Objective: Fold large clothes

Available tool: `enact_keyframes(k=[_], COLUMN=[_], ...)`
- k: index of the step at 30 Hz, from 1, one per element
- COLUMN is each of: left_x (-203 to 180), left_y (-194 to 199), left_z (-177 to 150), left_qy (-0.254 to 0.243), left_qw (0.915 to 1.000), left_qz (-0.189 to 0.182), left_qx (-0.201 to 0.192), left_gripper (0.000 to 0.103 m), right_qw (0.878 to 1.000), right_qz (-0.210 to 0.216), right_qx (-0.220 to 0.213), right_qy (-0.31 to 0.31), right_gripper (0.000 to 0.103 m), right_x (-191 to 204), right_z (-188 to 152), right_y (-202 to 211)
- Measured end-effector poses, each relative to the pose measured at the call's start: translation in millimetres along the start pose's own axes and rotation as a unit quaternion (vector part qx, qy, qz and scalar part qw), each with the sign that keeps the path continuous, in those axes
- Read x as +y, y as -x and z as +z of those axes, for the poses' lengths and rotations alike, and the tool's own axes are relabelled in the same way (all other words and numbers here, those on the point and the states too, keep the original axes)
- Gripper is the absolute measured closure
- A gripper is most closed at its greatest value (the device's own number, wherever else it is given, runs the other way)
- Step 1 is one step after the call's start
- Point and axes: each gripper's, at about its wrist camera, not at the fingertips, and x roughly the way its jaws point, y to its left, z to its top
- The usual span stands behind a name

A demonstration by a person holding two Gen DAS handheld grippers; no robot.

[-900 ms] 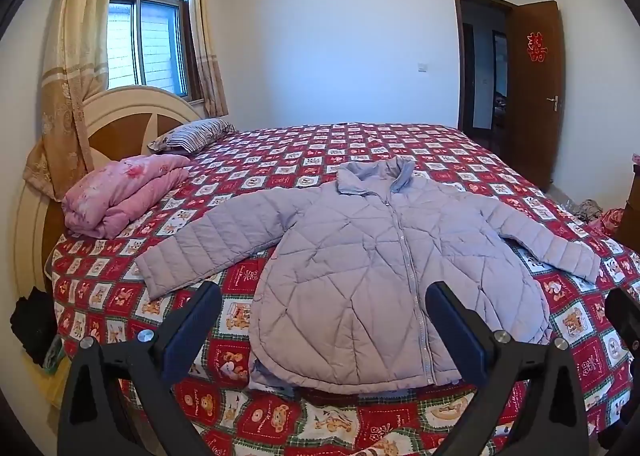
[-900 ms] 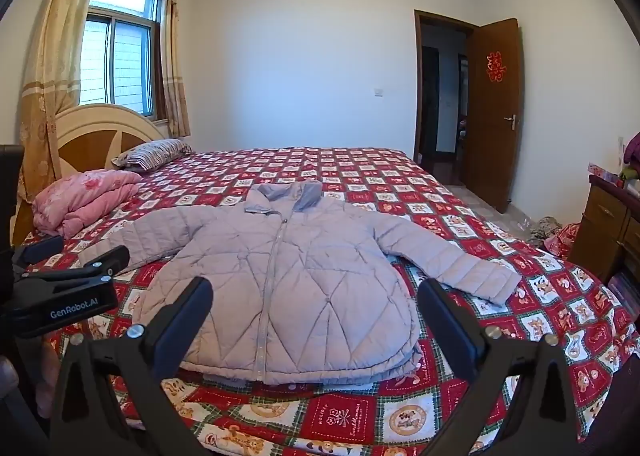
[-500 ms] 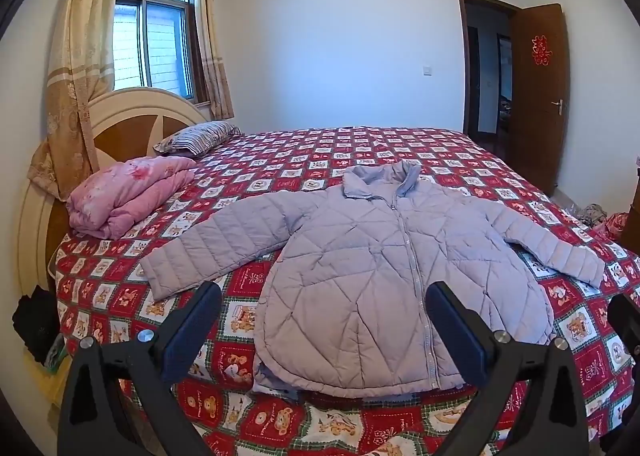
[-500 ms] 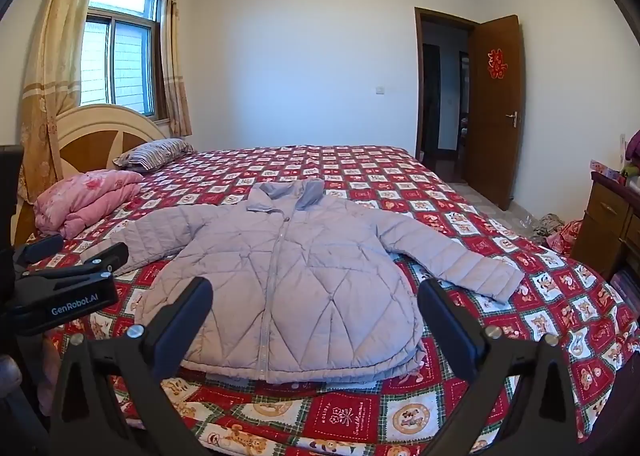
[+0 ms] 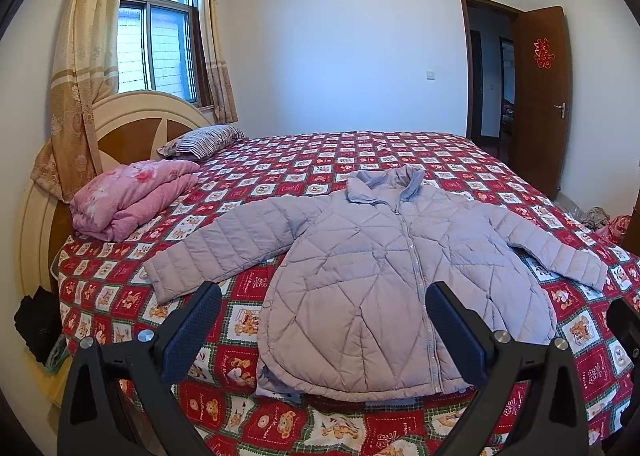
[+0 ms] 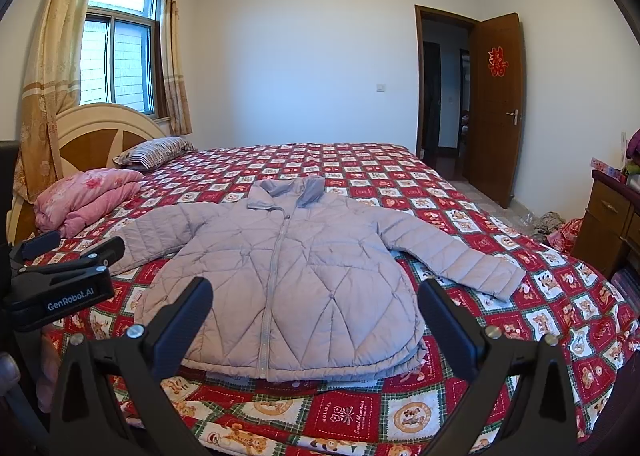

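A lilac quilted jacket [image 5: 380, 276] [image 6: 288, 280] lies flat and zipped on the bed, collar away from me, both sleeves spread out sideways. My left gripper [image 5: 322, 308] hangs open in front of the jacket's hem, apart from it, nothing between its fingers. My right gripper [image 6: 314, 306] is likewise open and empty, held short of the hem. From the right wrist view the left gripper [image 6: 72, 252] also shows at the far left edge, near the jacket's left sleeve cuff.
The bed has a red checked quilt [image 5: 440, 160] [image 6: 380, 168]. A folded pink blanket [image 5: 128, 200] and a striped pillow [image 5: 204, 140] lie by the headboard. A wooden dresser [image 6: 612, 220] stands right; an open door [image 6: 492, 104] beyond.
Both views have tilted down slightly and drifted a little, so the jacket sits somewhat higher and further right in the left wrist view. Grippers stay open; the jacket has not moved.
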Motion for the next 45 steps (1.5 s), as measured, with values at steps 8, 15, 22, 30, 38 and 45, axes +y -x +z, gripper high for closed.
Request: enact_keyframes(k=[8, 15, 22, 30, 38, 45], left_x=[2.5, 3.4, 4.2, 6.9, 8.7, 9.3], left_y=[0.3, 0.4, -0.9, -3.0, -4.5, -4.7], left_z=[0.5, 0.3, 0.1, 0.0, -1.1, -0.7], left_qy=[0.001, 0.002, 0.000, 0.002, 0.004, 0.005], left_qw=[1.0000, 1.0000, 1.0000, 1.0000, 1.0000, 0.9999], left_qz=[0.002, 0.005, 0.006, 0.007, 0.008, 0.008], left_qx=[-0.003, -0.006, -0.006, -0.003, -0.004, -0.004], left_gripper=[0.001, 0.001, 0.001, 0.001, 0.001, 0.001], right_qw=[1.000, 1.000, 1.000, 1.000, 1.000, 1.000], right_qz=[-0.001, -0.001, 0.000, -0.001, 0.000, 0.000], right_qx=[-0.002, -0.001, -0.002, -0.002, -0.001, 0.000], right_qy=[-0.002, -0.002, -0.002, -0.002, -0.003, -0.003], right_gripper=[0.000, 0.000, 0.000, 0.000, 0.000, 0.000], right_x=[-1.8, -1.7, -0.8, -0.9, -2.2, -2.2], right_z=[-2.4, -1.9, -3.4, -2.8, -2.3, -1.8], right_y=[-0.4, -0.8, -0.9, -0.9, -1.2, -1.3])
